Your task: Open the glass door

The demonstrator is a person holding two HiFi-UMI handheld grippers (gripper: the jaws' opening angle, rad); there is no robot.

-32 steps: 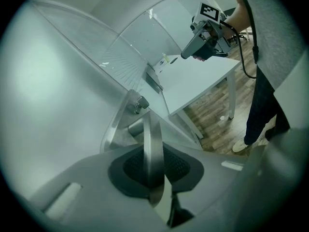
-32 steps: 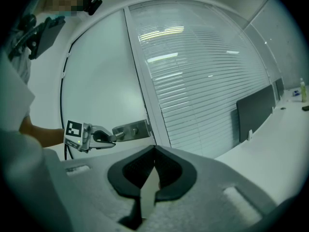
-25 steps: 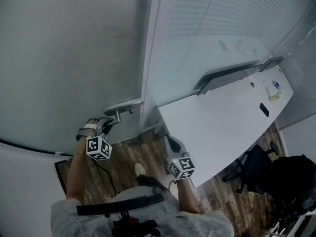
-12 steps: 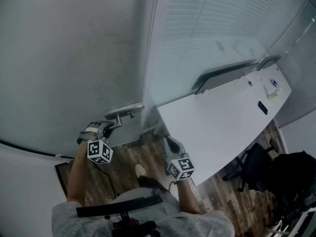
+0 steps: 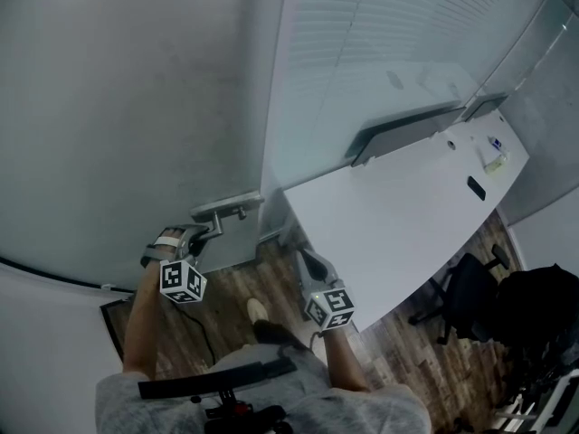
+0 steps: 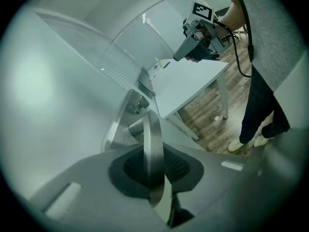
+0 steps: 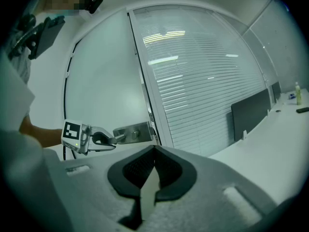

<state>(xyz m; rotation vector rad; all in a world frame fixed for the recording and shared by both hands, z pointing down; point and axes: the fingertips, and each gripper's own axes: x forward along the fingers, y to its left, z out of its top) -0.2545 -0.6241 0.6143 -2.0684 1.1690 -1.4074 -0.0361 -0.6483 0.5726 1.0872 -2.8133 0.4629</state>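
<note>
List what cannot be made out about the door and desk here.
Latch: hidden where glass door meets frame, all views.
Items at desk far end: head view, too small.
Dark object: head view, cut off by right edge.
Chair: head view, partly hidden under desk.

Brushed metal handle (image 6: 153,149), frosted glass door (image 5: 136,107)

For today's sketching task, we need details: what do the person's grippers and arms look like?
Both the left gripper and right gripper are grey, each carrying a white cube with black square markers. The person wears a grey short-sleeved shirt.
</note>
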